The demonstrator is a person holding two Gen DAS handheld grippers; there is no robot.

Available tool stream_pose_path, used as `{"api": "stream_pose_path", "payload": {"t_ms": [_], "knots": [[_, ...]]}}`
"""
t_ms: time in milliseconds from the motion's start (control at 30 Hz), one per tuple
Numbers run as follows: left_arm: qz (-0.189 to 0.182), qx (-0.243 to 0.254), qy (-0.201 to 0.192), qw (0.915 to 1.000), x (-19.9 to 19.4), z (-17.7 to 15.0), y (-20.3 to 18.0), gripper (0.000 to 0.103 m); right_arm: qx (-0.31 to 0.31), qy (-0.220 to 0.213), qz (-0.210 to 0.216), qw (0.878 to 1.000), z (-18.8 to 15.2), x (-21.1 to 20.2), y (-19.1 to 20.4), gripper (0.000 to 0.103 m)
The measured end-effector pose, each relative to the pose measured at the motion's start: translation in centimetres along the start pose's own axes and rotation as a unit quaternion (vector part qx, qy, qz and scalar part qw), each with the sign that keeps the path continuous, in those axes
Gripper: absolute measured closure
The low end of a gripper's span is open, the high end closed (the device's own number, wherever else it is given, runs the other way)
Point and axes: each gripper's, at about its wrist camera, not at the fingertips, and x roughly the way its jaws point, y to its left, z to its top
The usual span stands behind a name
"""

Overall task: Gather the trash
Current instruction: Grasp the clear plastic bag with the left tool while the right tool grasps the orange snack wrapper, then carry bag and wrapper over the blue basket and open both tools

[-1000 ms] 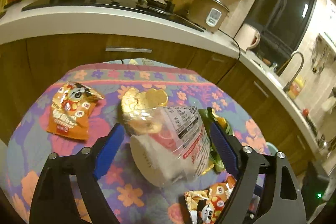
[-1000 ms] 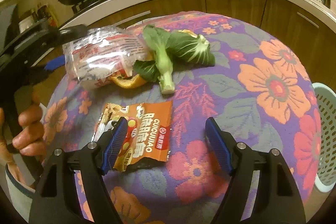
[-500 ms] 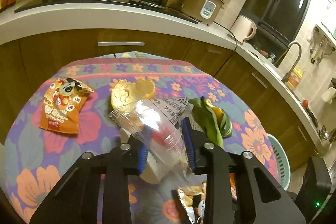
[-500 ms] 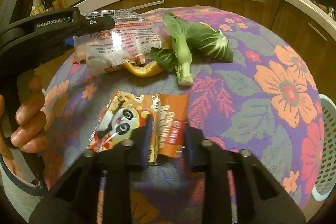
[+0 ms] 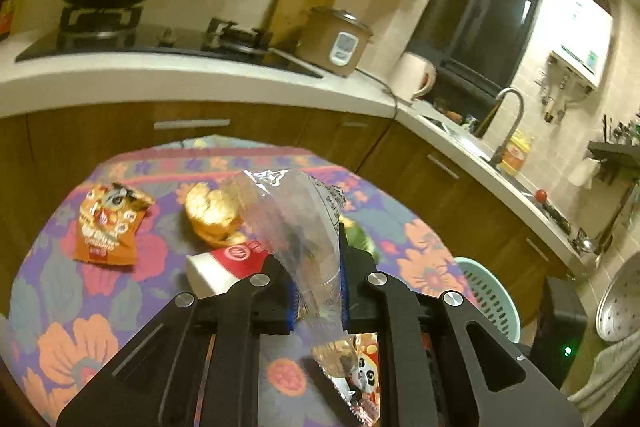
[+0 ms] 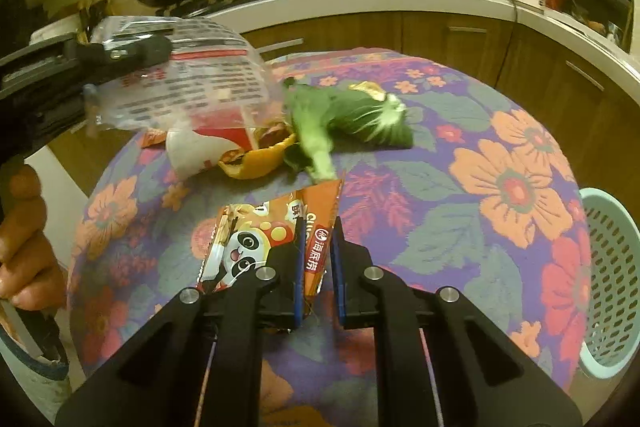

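1. Plainly, the pick-up step is in hand: both claws have trash between their pads and their jaws are closing on it.
2. Left claw (image 5: 316, 291) pinches a clear plastic bag (image 5: 292, 223), which stands crumpled above the pads and looks lifted off the table (image 6: 460, 251); the pads press on it.
3. Right claw (image 6: 316, 279) is narrow around the folded right edge of an orange panda snack wrapper (image 6: 276, 239), at the near middle of the flowered cloth (its left part looks to rest on the cloth).
4. Still on the table: a second orange wrapper (image 5: 108, 227) at the far left, orange peel (image 5: 214, 213) beside it, a red-and-white paper cup (image 5: 224, 267) lying on its side just below the peel, and green leaves (image 6: 352, 119) at the far middle.
5. A pale green perforated basket (image 6: 608, 291) stands off the table's right edge, likely the bin.
6. Next, I judge, both loads must be carried right and over the basket rim before the jaws open; the right wrapper needs a clean lift first.
7. Risk: the bag is slack and light, so it may cling to a pad or drift past the rim.
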Motion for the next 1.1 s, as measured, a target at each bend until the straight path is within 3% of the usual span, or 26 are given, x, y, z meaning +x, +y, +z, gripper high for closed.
{"api": "stream_pose_path", "payload": {"t_ms": [233,400,567,733,1100], "knots": [[-0.055,0.027,-0.027,0.9978,-1.6,0.5,-3.4,0.091,0.027,-0.037,-0.015,0.999,0.4,-3.0,-3.0,0.094],[-0.070,0.053,-0.019,0.9960,-0.5,0.5,-6.1,0.091,0.046,-0.061,-0.051,0.996,0.4,-4.8,-5.9,0.094],[-0.092,0.071,0.005,0.9932,2.3,-0.2,-9.4,0.091,0.081,-0.074,-0.071,0.991,-0.3,-6.4,-9.8,0.094],[-0.122,0.092,0.038,0.9875,5.8,-1.5,-13.3,0.091,0.107,-0.089,-0.122,0.983,-1.7,-8.7,-14.7,0.094],[-0.179,0.158,0.121,0.9636,14.4,-6.3,-24.4,0.091,0.210,-0.073,-0.202,0.954,-6.2,-11.0,-26.4,0.094]]}}
